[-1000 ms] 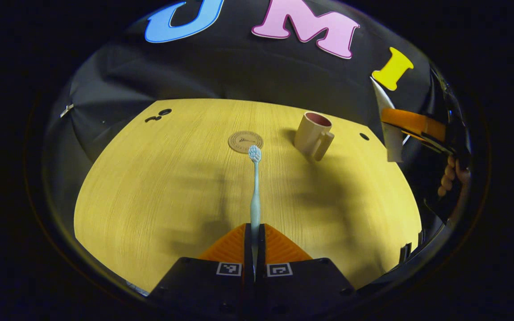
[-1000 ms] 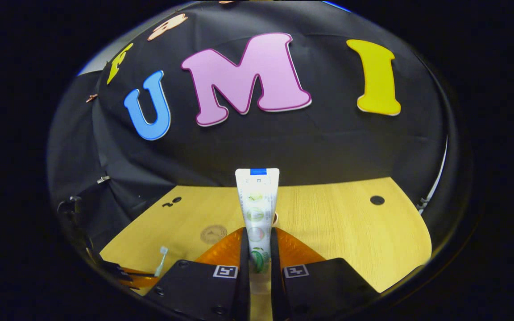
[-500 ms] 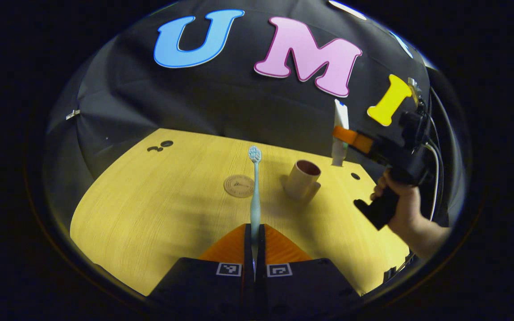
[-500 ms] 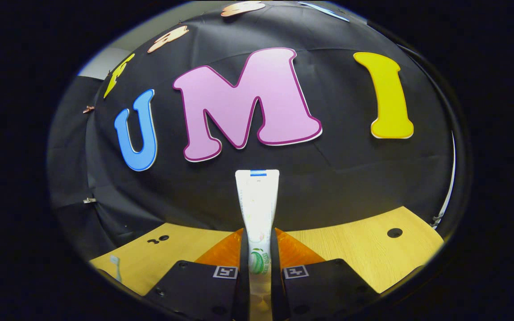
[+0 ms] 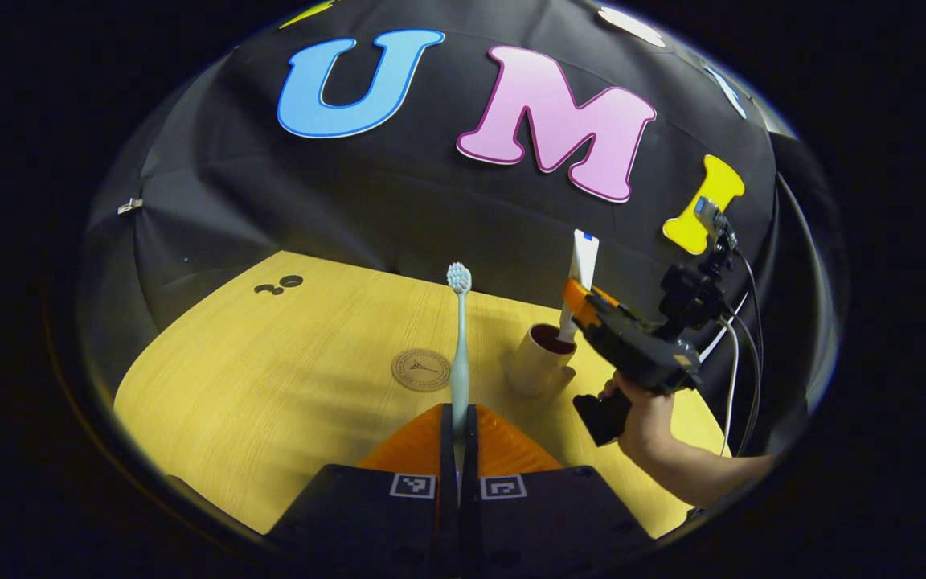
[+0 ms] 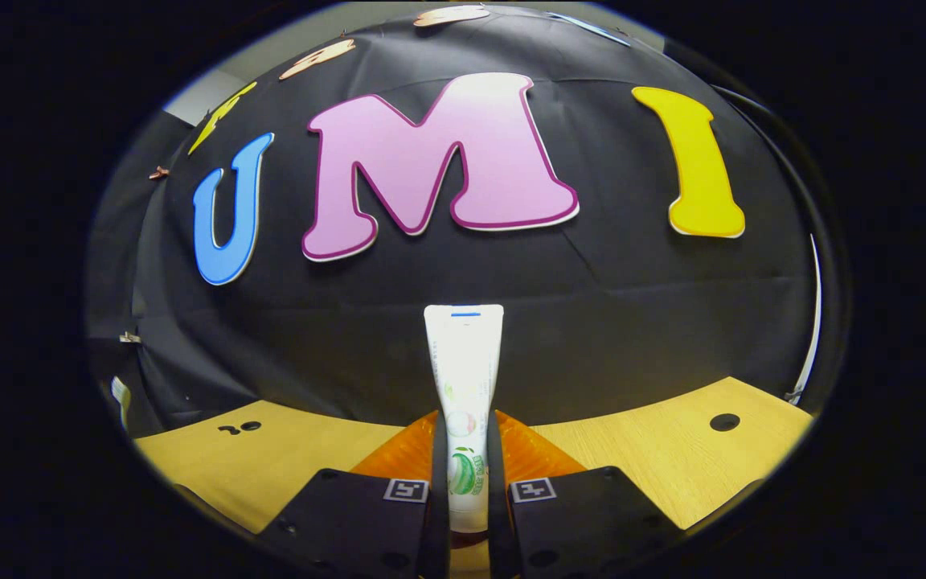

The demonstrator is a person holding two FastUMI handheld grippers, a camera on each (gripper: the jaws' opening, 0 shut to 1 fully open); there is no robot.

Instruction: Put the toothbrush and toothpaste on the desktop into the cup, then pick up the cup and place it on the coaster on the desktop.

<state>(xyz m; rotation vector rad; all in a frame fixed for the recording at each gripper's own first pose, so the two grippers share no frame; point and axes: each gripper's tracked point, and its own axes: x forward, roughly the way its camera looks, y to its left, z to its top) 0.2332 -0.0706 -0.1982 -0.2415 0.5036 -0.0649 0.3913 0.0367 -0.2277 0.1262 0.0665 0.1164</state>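
My left gripper view looks down across the desktop (image 5: 270,386) toward the booth wall; my right gripper view sits lower, perhaps nearer, sharing desktop (image 6: 656,450) and wall.

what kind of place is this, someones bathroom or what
Probably not a bathroom: it looks like a staged recording booth. A bare wooden desk stands against a black cloth wall, and a cabled handheld gripper holds a toothpaste tube over a cup.
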